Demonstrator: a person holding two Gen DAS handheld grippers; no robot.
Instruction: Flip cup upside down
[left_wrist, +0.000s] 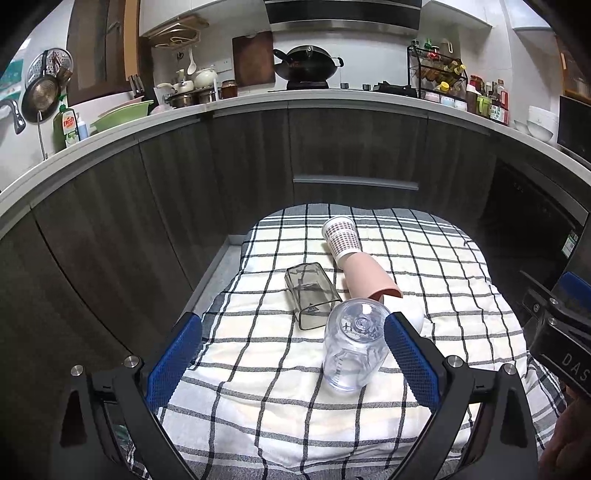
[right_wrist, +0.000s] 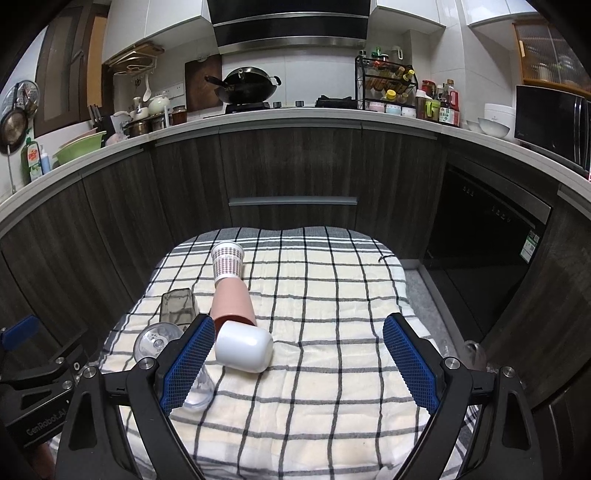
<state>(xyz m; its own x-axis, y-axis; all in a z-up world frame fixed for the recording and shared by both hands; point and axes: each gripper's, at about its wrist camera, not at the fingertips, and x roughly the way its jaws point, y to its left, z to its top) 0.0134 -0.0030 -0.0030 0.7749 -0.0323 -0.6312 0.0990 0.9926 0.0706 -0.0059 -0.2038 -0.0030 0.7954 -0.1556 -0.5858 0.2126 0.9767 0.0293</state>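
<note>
Several cups lie on their sides on a checked cloth (left_wrist: 280, 406). A clear plastic cup (left_wrist: 352, 343) lies just inside my left gripper's right finger, base toward me. A smoky square cup (left_wrist: 310, 293), a pink cup (left_wrist: 369, 277), a patterned paper cup (left_wrist: 341, 236) and a white cup (right_wrist: 243, 345) lie beyond. My left gripper (left_wrist: 293, 354) is open around the clear cup's left side. My right gripper (right_wrist: 299, 360) is open, with the white cup beside its left finger. The clear cup (right_wrist: 157, 338) shows partly behind that finger.
The cloth (right_wrist: 332, 369) covers a small table in front of dark kitchen cabinets (left_wrist: 258, 155). A grey ledge (right_wrist: 424, 291) runs along the cloth's right side. The right gripper's body (left_wrist: 561, 325) shows at the left wrist view's right edge.
</note>
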